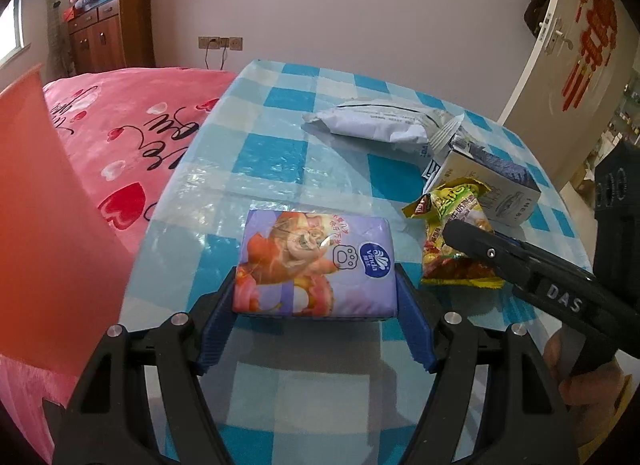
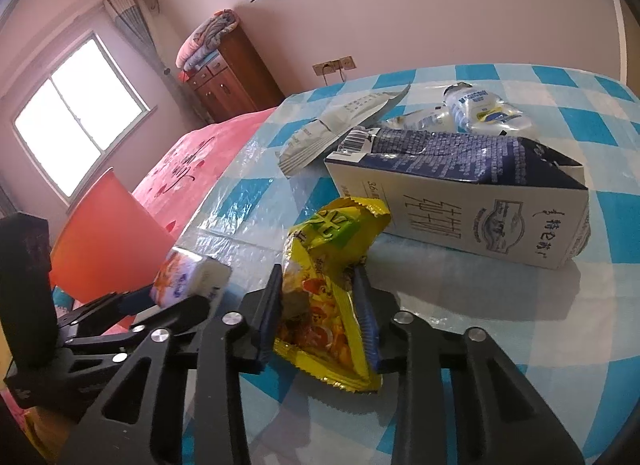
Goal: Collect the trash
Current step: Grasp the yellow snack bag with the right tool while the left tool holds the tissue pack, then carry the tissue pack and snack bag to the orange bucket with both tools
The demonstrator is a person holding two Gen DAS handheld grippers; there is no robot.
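Observation:
My left gripper (image 1: 316,285) is shut on a purple tissue pack (image 1: 316,261) at the near edge of the checked table (image 1: 280,169); the pack also shows in the right wrist view (image 2: 184,281). My right gripper (image 2: 320,285) is shut on a yellow snack wrapper (image 2: 324,285), which lies on the table and also shows in the left wrist view (image 1: 456,249). Behind it lie a white and blue milk carton (image 2: 460,217), a grey foil bag (image 2: 332,125) and a crushed clear plastic bottle (image 2: 480,113).
An orange bin (image 1: 48,225) stands to the left of the table, beside a pink bed (image 1: 132,137). A wooden cabinet (image 1: 108,33) stands by the far wall. A white door (image 1: 576,45) is at the right.

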